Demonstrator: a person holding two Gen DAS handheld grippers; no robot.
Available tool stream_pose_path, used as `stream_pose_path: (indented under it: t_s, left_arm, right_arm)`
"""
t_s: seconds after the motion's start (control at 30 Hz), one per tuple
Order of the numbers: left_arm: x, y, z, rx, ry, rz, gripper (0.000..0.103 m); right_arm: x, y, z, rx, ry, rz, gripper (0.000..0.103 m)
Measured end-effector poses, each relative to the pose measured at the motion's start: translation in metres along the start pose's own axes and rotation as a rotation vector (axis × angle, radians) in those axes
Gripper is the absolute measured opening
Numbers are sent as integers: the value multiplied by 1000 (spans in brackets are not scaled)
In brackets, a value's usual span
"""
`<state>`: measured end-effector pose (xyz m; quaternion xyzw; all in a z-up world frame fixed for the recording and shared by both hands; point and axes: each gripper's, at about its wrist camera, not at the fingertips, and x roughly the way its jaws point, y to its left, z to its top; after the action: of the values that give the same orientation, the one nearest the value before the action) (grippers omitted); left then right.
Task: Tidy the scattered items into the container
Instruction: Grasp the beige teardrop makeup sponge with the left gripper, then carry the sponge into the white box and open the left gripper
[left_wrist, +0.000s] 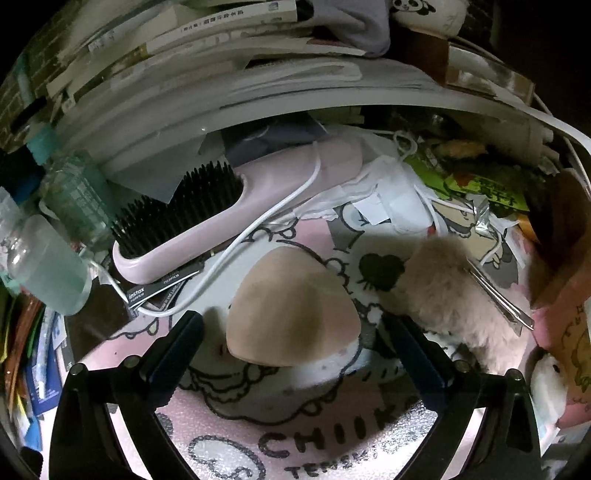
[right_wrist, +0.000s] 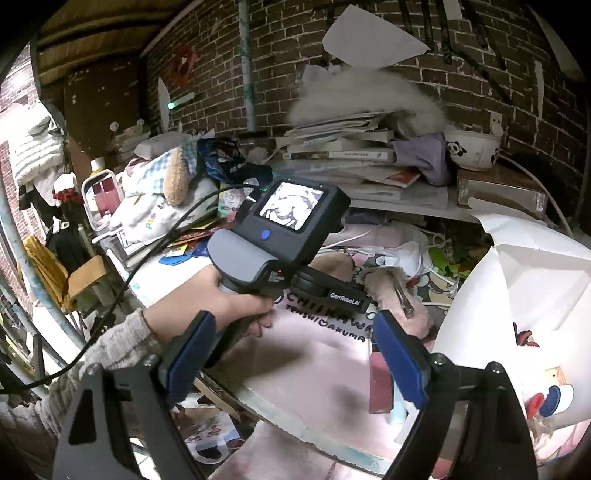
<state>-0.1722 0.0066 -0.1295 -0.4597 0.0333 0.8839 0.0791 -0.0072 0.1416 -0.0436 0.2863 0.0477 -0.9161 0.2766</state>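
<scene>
Black fingers of the left tongs (left_wrist: 291, 350) filled the bottom of the left wrist view, spread wide with nothing pressed between them. Straight ahead, in the gap between the fingers, lay a beige makeup sponge (left_wrist: 291, 314), a rounded wedge with its blunt end toward the camera and its narrow end pointing away; it rested on the pink cartoon mat (left_wrist: 295, 435) that covered the surface, apart from both pads as far as could be seen. The left tongs were plainly the nearer to it, angled steeply down over it, so closing on it looked like the likely next step. To its right lay a pink fluffy item (left_wrist: 454, 291) with a metal hair clip (left_wrist: 498, 295) across it, and beyond to the left a pink hairbrush (left_wrist: 207, 229) with a white cable (left_wrist: 258, 236) draped over its handle. The right tongs (right_wrist: 295, 354) hung further back, also wide open and empty, looking past the person's hand (right_wrist: 221, 306) gripping the left device. At the right edge of that view stood a white container (right_wrist: 517, 295) with raised flaps; some printed or soft objects showed low against it, but whether they were inside could not be told.
</scene>
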Motion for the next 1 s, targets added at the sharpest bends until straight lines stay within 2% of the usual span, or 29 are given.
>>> stream_pose_path:
  t_s: [0.07,0.13,0.2,0.43,0.6,0.7,0.87,1.0]
  left_arm:
    - [-4,1,0,-1,-10,2,89]
    - [-9,4,1,-7,-25,5,71]
    - [-12,7,3,-10,-29,4,62]
    - [-18,6,6,-11,-34,-8,59]
    - [-29,10,3,-33,-52,-44,55]
    - [-46,14,-9,-34,-77,-97,55]
    - [-88,-3,-6,22,-142,-179,55]
    - [-120,-18,0,111,-181,-226,55]
  right_arm:
    - [0,0,0,1,-1,1,86]
    - [0,-1,-1,6,1,4,86]
    - [0,-1,-1,9,2,9,86]
    - [0,-1,0,8,5,12,86]
    - [2,-1,-1,12,6,0,86]
    - [3,0,-1,6,-3,-11,86]
    - [2,-2,0,15,-10,-16,86]
    - [0,-1,0,1,-10,-27,86]
